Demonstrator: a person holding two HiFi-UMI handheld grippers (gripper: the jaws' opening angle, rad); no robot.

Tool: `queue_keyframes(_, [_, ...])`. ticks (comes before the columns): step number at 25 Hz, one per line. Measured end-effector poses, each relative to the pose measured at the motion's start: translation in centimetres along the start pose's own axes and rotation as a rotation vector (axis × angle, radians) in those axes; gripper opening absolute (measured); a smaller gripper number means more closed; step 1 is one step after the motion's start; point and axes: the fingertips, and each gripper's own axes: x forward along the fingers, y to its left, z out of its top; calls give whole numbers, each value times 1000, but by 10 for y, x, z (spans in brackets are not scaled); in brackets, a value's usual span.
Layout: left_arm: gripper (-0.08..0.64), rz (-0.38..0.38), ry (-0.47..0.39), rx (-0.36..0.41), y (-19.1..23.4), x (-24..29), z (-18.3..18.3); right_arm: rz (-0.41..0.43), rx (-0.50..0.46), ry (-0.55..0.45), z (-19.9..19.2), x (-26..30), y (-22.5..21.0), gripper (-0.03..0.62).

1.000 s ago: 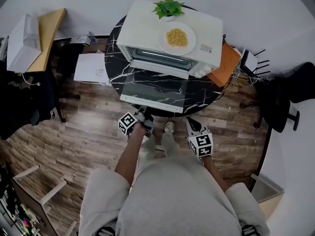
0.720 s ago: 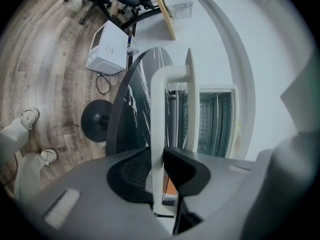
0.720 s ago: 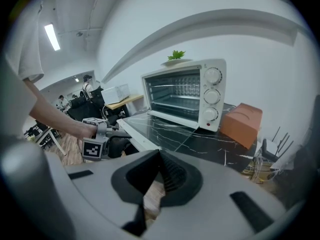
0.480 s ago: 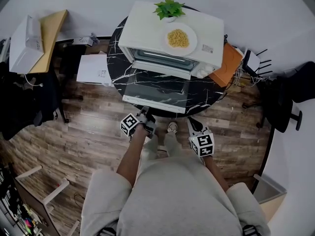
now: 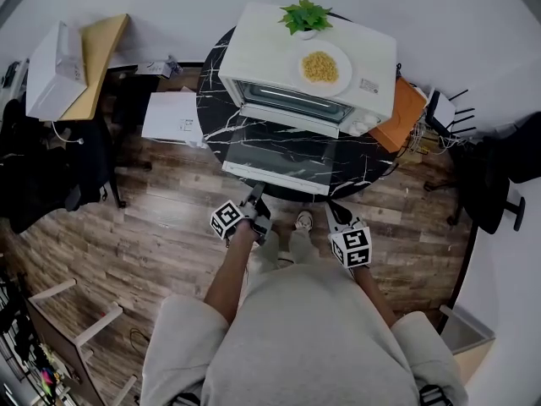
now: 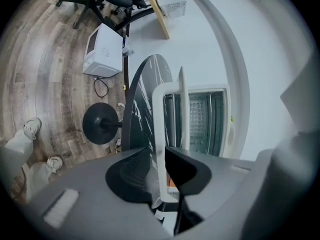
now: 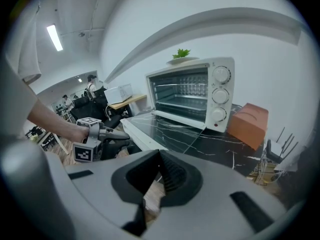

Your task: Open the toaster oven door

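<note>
The toaster oven door (image 5: 283,155) lies flat open at mid-frame. The left claw (image 5: 256,194), whose jaws have just been opening, loosely straddles the door's front edge. Backing off crooked could snag and jolt it. The right claw (image 5: 330,208) is shut and empty.

A green plant (image 5: 306,15) stands behind a plate (image 5: 324,68) of yellow kernels, an orange box (image 5: 404,112) on the marble table (image 5: 215,117)

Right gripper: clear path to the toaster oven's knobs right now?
Probably yes. In the right gripper view the knobs show unobstructed ahead of the right gripper; the open door lies flat to their left, and the orange box sits off to their right.
</note>
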Motion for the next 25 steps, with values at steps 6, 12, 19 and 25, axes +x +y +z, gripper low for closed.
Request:
queue_keyframes(6, [79, 23, 125, 281, -16, -13, -9, 19, 7, -9, 4, 8, 7, 14])
queue_keyframes(12, [37, 58, 201, 574, -34, -24, -7, 34, 2, -21, 13, 14, 15, 14])
queue_keyframes(19, [11, 97, 264, 994, -60, -30, -7, 20, 5, -36, 20, 16, 9, 14])
queue_keyframes(25, [11, 40, 248, 1266, -98, -35, -11, 5, 12, -59, 32, 14, 5, 14])
